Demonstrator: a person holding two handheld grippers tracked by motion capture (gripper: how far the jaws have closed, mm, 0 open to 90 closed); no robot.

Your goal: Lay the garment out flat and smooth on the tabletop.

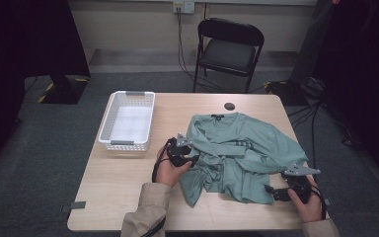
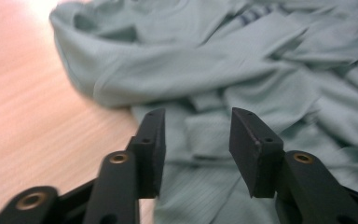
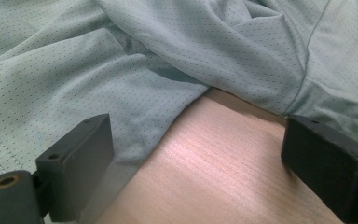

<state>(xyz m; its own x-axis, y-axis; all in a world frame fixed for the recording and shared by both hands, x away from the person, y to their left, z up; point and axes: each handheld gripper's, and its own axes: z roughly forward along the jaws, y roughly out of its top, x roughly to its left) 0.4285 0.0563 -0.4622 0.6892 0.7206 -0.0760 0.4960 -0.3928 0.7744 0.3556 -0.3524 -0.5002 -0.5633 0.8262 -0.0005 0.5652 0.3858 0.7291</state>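
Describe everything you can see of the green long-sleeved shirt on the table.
The green long-sleeved shirt is a pale sage top in a finely dotted, mesh-like knit, with a dark label inside its round neckline. It lies rumpled on the wooden table, collar toward the far edge, sleeves folded across the body and the hem bunched. The left gripper sits at its left edge, jaws apart over a fold. The right gripper is at its lower right corner, jaws wide, fabric beside one jaw.

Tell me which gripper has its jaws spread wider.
The right gripper, at the shirt's hem: bare table shows between its jaws. The left gripper's gap is narrower.
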